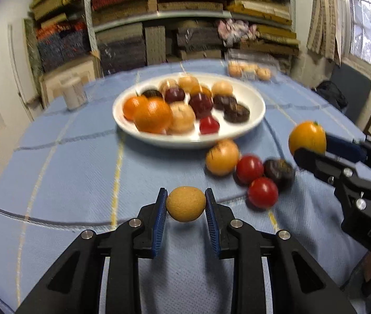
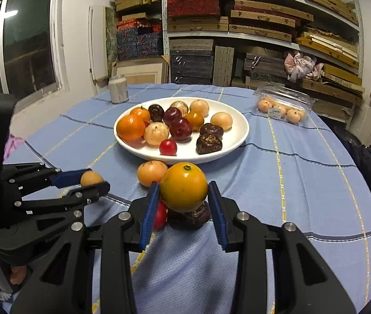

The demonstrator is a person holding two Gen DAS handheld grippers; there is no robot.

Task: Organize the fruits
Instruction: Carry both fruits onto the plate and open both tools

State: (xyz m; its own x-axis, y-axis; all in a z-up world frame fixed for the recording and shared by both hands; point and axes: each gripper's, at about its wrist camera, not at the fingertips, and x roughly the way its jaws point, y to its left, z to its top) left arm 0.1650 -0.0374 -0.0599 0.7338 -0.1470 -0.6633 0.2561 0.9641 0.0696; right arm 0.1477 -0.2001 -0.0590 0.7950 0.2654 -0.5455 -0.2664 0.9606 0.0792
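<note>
The left gripper (image 1: 186, 204) has its blue pads clamped on a small tan round fruit (image 1: 186, 204), held above the blue tablecloth (image 1: 67, 170). The right gripper (image 2: 183, 191) grips a larger orange fruit (image 2: 183, 187) the same way, lifted over a dark fruit (image 2: 189, 218) and a red tomato (image 2: 160, 216) lying on the cloth. Just beyond them a pale orange fruit (image 2: 151, 172) sits beside the near rim of the white plate (image 2: 234, 141), which is crowded with fruit on its left half and barer on its right. Open cloth stretches right of the plate toward the clear plastic punnet (image 2: 283, 106) near the far edge; a white jar (image 2: 118, 89) stands at the far left.
</note>
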